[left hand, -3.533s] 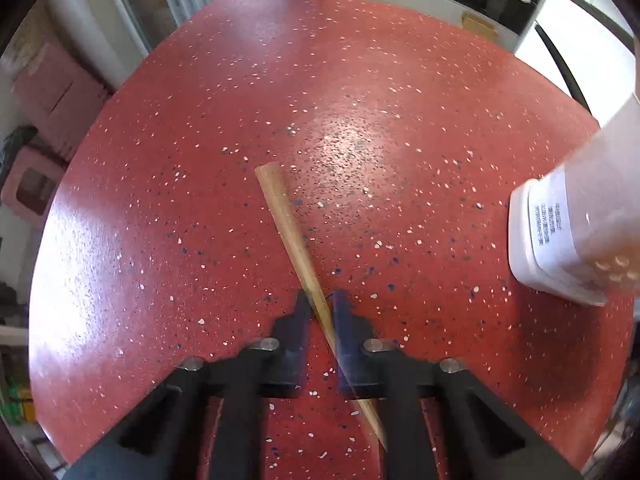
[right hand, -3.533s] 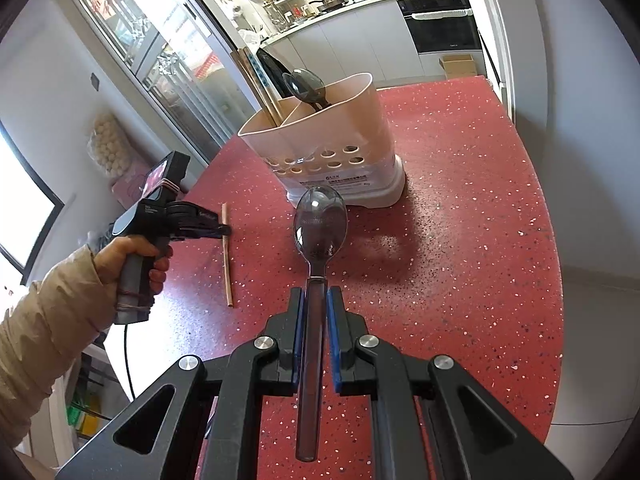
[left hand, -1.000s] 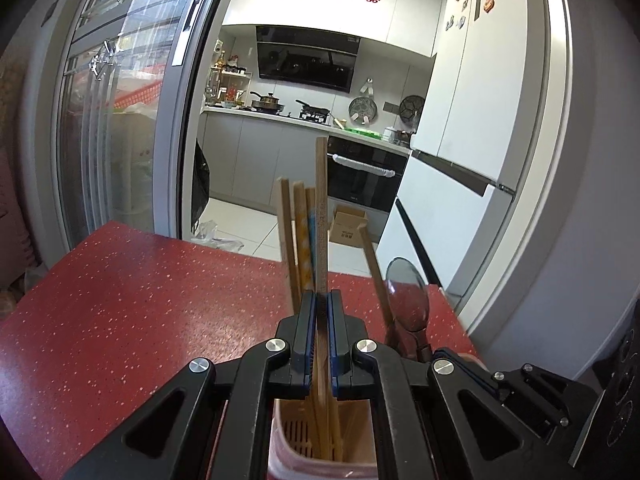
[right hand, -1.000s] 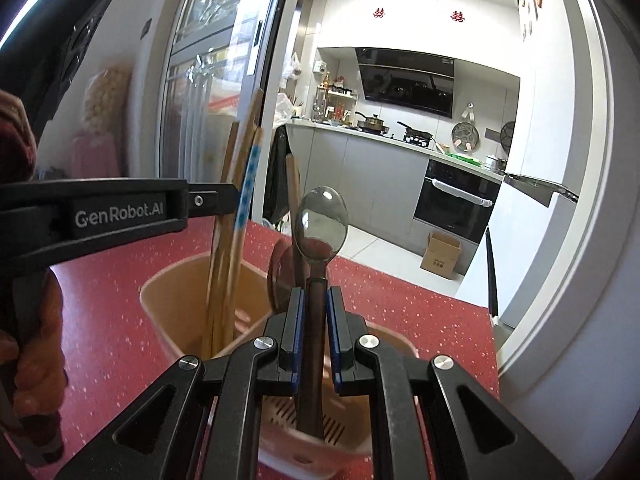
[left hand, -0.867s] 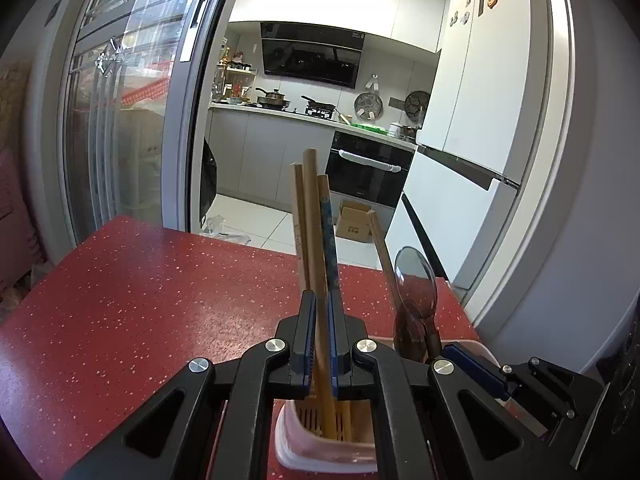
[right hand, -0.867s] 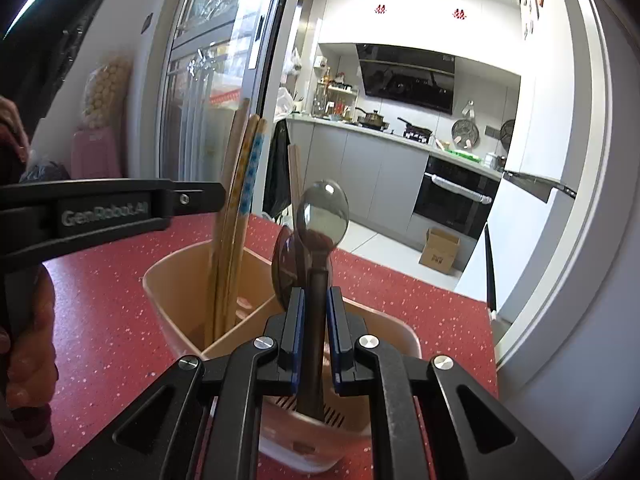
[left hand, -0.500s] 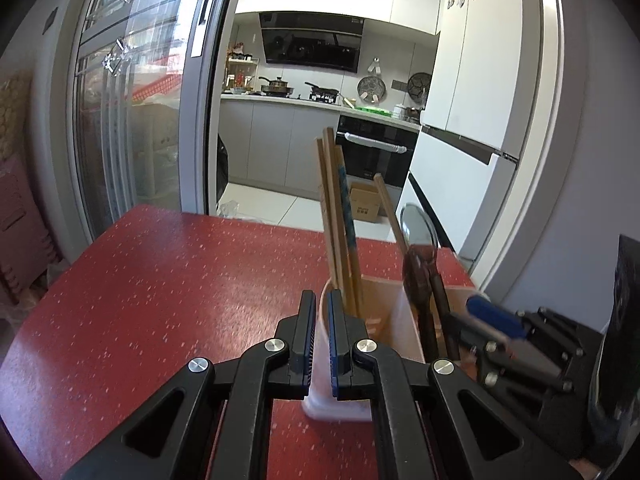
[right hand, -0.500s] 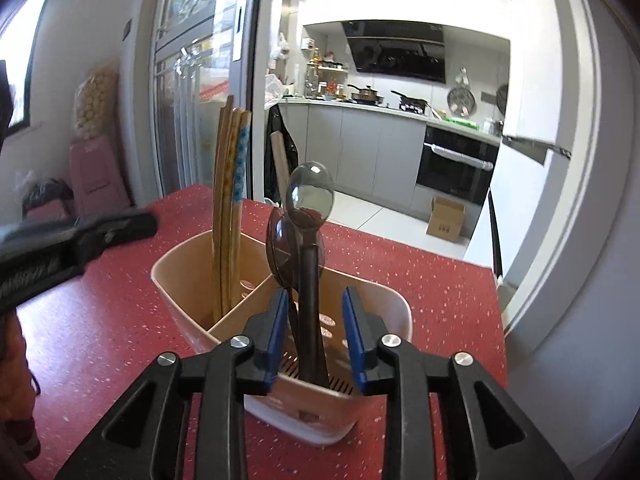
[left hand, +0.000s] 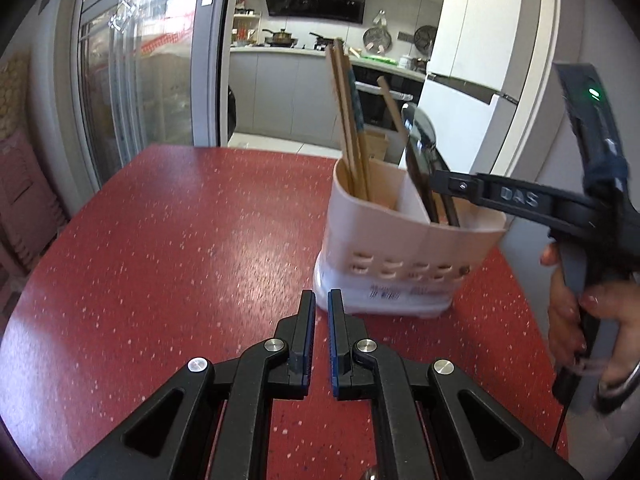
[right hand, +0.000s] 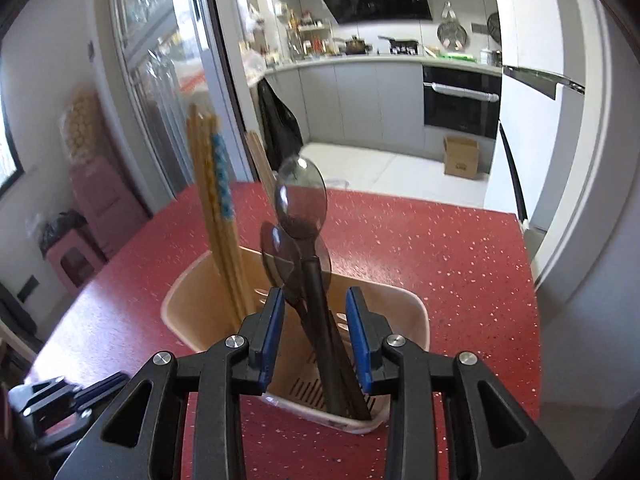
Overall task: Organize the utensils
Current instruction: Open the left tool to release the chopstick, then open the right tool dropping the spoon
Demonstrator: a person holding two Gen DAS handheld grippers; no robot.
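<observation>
A beige utensil holder stands on the red table; it also shows in the right wrist view. Several wooden chopsticks stand in its left compartment, also seen in the right wrist view. Dark spoons stand in the other compartment. My left gripper is empty, its jaws nearly closed, low over the table just in front of the holder. My right gripper is open over the spoon compartment, its jaws either side of a spoon handle without touching it; it shows from the side in the left wrist view.
The red table's far edge meets a kitchen with grey cabinets and an oven. A glass sliding door is at the left. A white fridge stands right of the table. A pink stool sits on the floor at left.
Both grippers carried their pieces to the holder and let go: the chopstick now stands in the left compartment, the spoon in the right. My left gripper has drawn back and down; my right jaws opened wider.
</observation>
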